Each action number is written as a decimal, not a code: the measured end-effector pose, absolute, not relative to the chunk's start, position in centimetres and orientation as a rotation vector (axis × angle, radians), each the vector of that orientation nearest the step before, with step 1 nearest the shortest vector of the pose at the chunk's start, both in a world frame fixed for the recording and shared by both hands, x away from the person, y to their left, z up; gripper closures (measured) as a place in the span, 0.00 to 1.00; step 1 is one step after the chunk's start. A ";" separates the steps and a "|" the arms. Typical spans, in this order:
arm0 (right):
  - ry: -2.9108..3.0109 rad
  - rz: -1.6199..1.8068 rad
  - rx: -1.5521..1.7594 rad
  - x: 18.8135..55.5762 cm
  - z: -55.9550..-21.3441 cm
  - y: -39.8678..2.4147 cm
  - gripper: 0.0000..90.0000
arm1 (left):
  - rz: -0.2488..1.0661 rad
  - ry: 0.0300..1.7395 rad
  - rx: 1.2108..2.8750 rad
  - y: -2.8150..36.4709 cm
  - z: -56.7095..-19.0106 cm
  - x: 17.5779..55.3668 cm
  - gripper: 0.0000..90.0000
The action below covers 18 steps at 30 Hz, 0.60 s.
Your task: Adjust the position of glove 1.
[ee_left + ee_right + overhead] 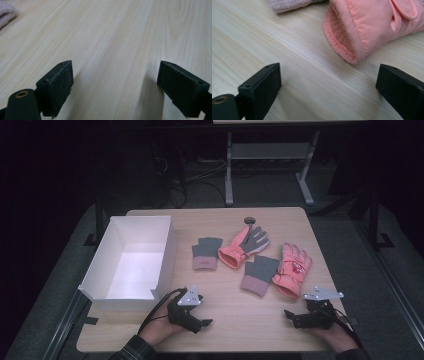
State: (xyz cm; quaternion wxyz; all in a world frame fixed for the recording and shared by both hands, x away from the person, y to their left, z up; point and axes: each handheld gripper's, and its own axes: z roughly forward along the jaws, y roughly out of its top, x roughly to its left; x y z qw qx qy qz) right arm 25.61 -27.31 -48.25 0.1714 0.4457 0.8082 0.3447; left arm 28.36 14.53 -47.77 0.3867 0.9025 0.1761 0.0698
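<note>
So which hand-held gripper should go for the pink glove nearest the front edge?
Right. The right hand-held gripper sits open just below that pink glove, whose cuff faces its jaws. The left hand-held gripper, also open, faces bare table.

The room lay dim beyond a lit wooden table [220, 220] with rounded corners. Grey carpeted floor [345, 240] surrounded it. Behind stood another table's pale metal legs [229, 167], with dark cables [175, 180] tangled on the floor beside them.
</note>
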 end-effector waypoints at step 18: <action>2.364 0.983 1.303 25.0 -44.9 -27.6 0.24 | 0.183 0.461 2.287 14.5 -47.8 28.3 0.14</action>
